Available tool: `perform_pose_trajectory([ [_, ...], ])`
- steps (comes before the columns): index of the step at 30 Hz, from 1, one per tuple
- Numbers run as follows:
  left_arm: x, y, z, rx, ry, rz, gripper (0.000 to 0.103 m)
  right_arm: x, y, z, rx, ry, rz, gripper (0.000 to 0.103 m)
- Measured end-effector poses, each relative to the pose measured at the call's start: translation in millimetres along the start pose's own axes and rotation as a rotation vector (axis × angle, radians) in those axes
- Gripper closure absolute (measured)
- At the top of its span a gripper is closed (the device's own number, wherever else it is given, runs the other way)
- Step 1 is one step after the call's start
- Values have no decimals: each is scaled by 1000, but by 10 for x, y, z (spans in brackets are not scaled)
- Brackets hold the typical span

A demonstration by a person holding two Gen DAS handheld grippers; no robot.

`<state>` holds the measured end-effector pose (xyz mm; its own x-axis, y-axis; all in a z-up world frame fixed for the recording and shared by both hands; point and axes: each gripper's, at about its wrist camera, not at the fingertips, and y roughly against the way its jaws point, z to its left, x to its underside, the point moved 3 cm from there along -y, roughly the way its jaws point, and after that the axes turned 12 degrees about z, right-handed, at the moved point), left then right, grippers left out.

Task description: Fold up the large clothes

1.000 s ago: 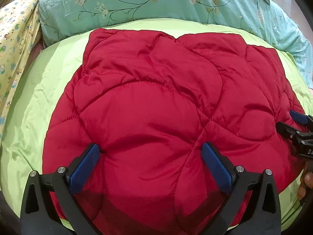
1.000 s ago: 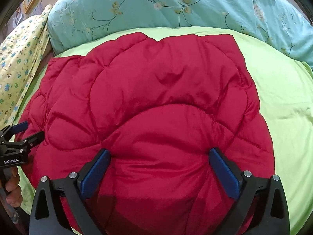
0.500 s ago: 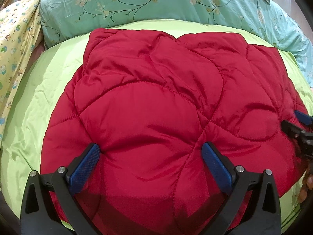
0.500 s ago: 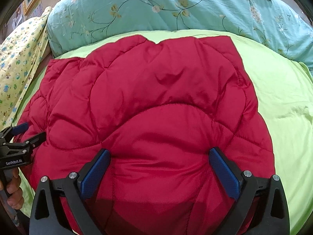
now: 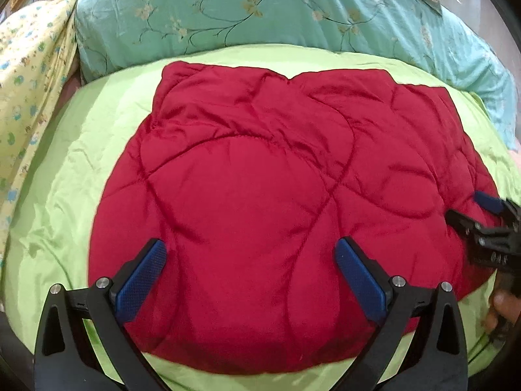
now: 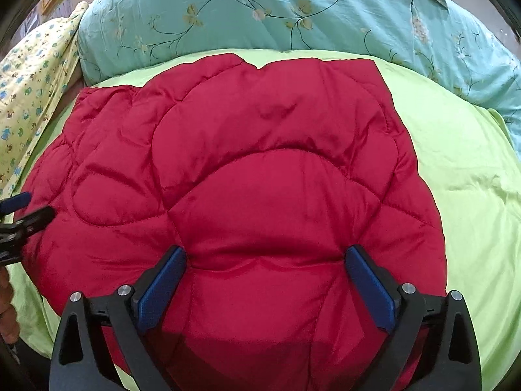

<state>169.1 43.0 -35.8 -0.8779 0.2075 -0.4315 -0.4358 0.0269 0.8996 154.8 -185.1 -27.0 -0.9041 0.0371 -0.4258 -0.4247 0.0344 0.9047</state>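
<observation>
While my left gripper [image 5: 249,260] and right gripper [image 6: 265,268] both gape wide, holding nothing, I see the red quilted puffer garment [image 5: 276,179] spread ahead beneath them.

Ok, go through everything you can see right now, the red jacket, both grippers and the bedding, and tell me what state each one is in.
Red quilted puffer jacket: lying flat, folded into a compact block, held by neither gripper.
Left gripper: open, over the jacket's near edge.
Right gripper: open, over the jacket, gripping nothing.
Lime green bedsheet: spread under the jacket, lightly creased.
Teal floral quilt: bunched behind the jacket.
Yellow printed cloth: crumpled at far left.
</observation>
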Motion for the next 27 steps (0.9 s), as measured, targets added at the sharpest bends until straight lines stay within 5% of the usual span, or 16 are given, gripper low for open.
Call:
perform_pose_trajectory([
  [9,8,-274,-20,-8,7,39,0,-10,-8,-1,-8,1,-2,4],
  [15,68,-113,-48,-12,22,26,0,106,182,78,18,-5,-38,7],
  [27,422,176,-68,-56,-6,25,0,557,725,124,-74,-14,-84,7],
])
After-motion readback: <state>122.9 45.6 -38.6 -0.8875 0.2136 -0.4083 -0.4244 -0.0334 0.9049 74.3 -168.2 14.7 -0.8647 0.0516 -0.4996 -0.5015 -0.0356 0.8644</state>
